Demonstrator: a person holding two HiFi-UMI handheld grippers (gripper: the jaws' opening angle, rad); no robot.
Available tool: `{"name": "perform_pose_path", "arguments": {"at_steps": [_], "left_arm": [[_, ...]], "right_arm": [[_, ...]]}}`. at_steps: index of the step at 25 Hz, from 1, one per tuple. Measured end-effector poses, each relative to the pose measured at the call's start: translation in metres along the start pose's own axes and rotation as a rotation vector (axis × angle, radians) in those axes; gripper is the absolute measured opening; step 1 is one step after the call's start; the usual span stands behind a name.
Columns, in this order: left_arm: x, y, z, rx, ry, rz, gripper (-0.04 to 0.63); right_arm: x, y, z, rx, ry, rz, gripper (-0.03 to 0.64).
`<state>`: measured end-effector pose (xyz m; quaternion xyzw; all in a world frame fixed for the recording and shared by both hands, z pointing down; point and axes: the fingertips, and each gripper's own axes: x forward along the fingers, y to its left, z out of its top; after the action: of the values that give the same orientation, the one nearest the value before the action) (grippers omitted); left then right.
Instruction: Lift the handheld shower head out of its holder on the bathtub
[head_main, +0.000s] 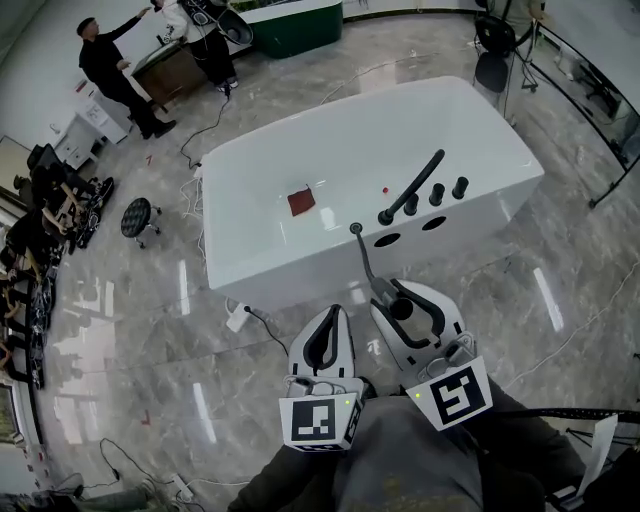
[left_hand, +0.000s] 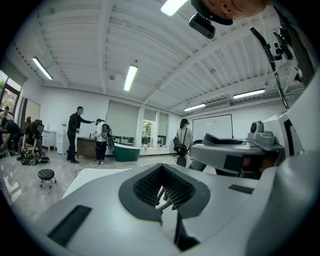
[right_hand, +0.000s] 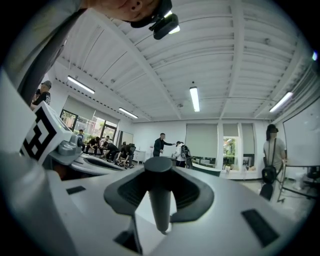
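Left gripper (head_main: 333, 312): I read its jaws as closed tip to tip. My left gripper view (left_hand: 167, 192) shows only the diamond-shaped gap between the ribbed pads, with nothing held in it.
Right gripper (head_main: 402, 298): the jaws are clamped on the shower head, and I hold it low in front of me, beside the left gripper.
Shower head (head_main: 400, 306): a dark stick-shaped piece, held off the bathtub on its near side. In my right gripper view it stands as a dark cylinder (right_hand: 159, 200) with a round top, straight between the jaws.
Stem (head_main: 364, 255): a thin dark line runs from the held piece up to the tub's near rim. I cannot tell whether it is a hose.
Bathtub (head_main: 290, 280): white and freestanding on the grey marble floor (head_main: 150, 330), set at an angle to me.
Deck fittings: a long black spout (head_main: 412, 187) sits on the near deck with two black knobs (head_main: 436, 194) beside it. Two dark oval openings (head_main: 387, 240) lie just in front of them.
Inside the tub: I see a small reddish-brown square (head_main: 301, 201) lying on the bottom.
Room: a black stool (head_main: 137, 217) stands left of the tub. People (head_main: 110, 65) stand well beyond it, at the far left.
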<state>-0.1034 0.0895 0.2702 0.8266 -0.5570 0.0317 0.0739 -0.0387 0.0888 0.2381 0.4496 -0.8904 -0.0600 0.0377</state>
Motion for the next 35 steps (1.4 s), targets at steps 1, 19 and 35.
{"name": "perform_pose_path", "arguments": {"at_steps": [1, 19, 35], "left_arm": [[-0.002, 0.000, 0.001, 0.002, -0.004, 0.000, 0.003], [-0.029, -0.003, 0.012, -0.026, -0.050, -0.037, 0.003], [-0.050, -0.021, 0.008, -0.016, -0.046, -0.021, 0.003]], "right_arm": [[0.000, 0.001, 0.000, 0.002, 0.003, 0.002, 0.137], [0.004, 0.028, 0.011, -0.023, 0.052, 0.026, 0.137], [-0.022, 0.029, 0.010, -0.035, 0.053, 0.029, 0.137]]}}
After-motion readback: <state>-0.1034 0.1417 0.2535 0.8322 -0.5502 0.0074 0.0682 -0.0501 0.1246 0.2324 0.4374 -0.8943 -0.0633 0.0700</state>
